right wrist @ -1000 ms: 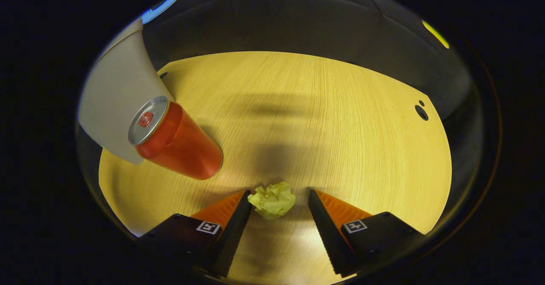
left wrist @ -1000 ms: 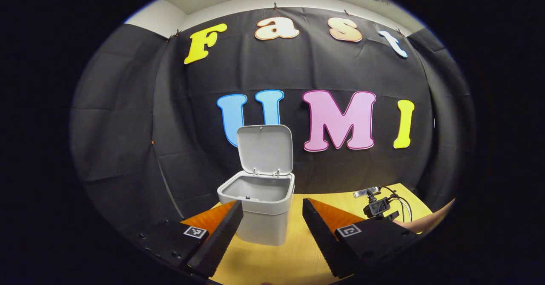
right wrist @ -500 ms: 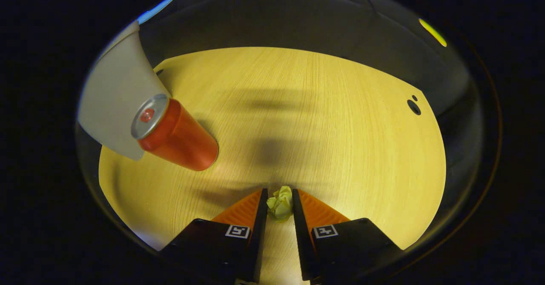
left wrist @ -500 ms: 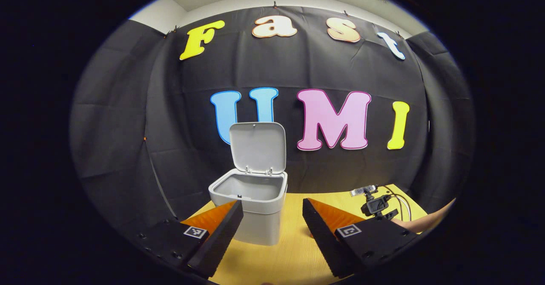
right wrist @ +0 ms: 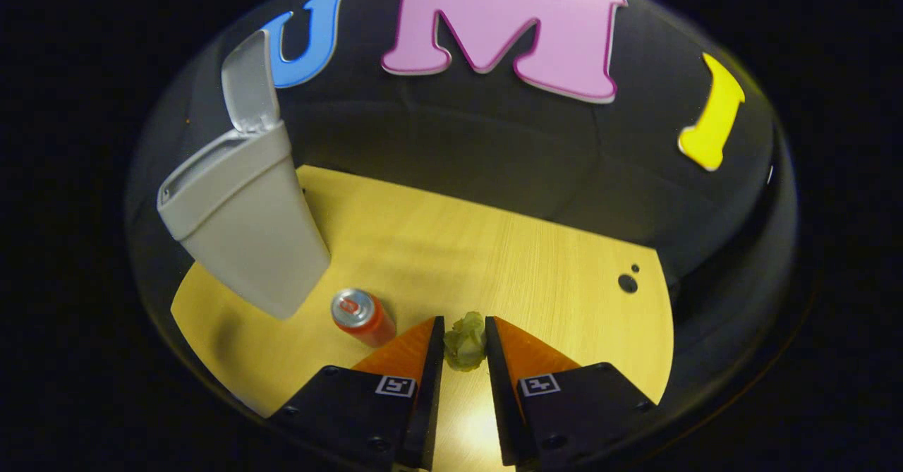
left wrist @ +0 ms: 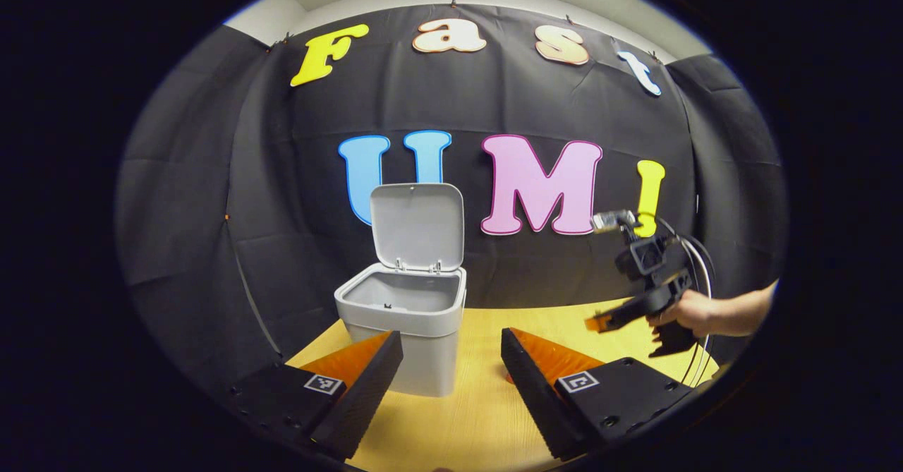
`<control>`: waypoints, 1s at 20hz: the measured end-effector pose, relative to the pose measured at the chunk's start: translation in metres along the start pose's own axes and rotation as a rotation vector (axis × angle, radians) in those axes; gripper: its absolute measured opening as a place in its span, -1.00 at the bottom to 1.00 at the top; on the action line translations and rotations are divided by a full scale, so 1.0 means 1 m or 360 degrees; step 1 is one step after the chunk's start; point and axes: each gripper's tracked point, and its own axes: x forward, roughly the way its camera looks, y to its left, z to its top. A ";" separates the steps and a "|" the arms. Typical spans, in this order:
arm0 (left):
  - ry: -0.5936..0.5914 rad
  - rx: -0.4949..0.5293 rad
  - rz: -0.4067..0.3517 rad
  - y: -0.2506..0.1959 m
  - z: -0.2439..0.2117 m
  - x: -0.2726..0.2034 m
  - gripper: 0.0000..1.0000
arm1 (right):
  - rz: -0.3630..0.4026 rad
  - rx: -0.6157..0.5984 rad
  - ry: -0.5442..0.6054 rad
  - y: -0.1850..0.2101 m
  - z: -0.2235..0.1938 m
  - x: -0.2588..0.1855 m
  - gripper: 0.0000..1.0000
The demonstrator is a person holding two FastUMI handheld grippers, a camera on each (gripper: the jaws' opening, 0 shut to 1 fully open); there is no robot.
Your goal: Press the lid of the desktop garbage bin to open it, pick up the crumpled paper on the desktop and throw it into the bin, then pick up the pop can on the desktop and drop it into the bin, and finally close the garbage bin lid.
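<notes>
The grey desktop bin point(left wrist: 405, 331) stands on the yellow wooden table with its lid point(left wrist: 417, 226) swung upright. My left gripper point(left wrist: 450, 348) hovers open in front of it, holding nothing. In the right gripper view my right gripper point(right wrist: 464, 331) is shut on the crumpled yellow-green paper point(right wrist: 464, 343), lifted well above the table. The red pop can point(right wrist: 363, 318) stands upright below, beside the bin point(right wrist: 243, 225). In the left gripper view the right gripper point(left wrist: 600, 322) hangs in the air at right, held by a hand point(left wrist: 695, 313).
The wooden table point(right wrist: 536, 274) has two small dark holes point(right wrist: 626, 283) near its right edge. Black cloth walls close the booth behind and at both sides. Cables point(left wrist: 698, 260) trail from the right gripper.
My right gripper closed on the paper, then rose high off the table with it; the can and bin now look smaller and lower. The left gripper drifted slightly, still open.
</notes>
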 end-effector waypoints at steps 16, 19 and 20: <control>-0.0022 -0.0029 0.0153 0.072 -0.003 -0.017 0.89 | 0.0648 -0.0275 -0.0244 0.266 0.162 -0.012 -0.23; -0.0008 -0.0048 0.0206 0.086 -0.008 -0.022 0.90 | 0.0674 -0.0337 -0.0217 0.289 0.153 0.000 -0.23; 0.0004 -0.0062 0.0225 0.090 -0.013 -0.025 0.90 | 0.0680 -0.0347 -0.0211 0.294 0.151 0.003 -0.23</control>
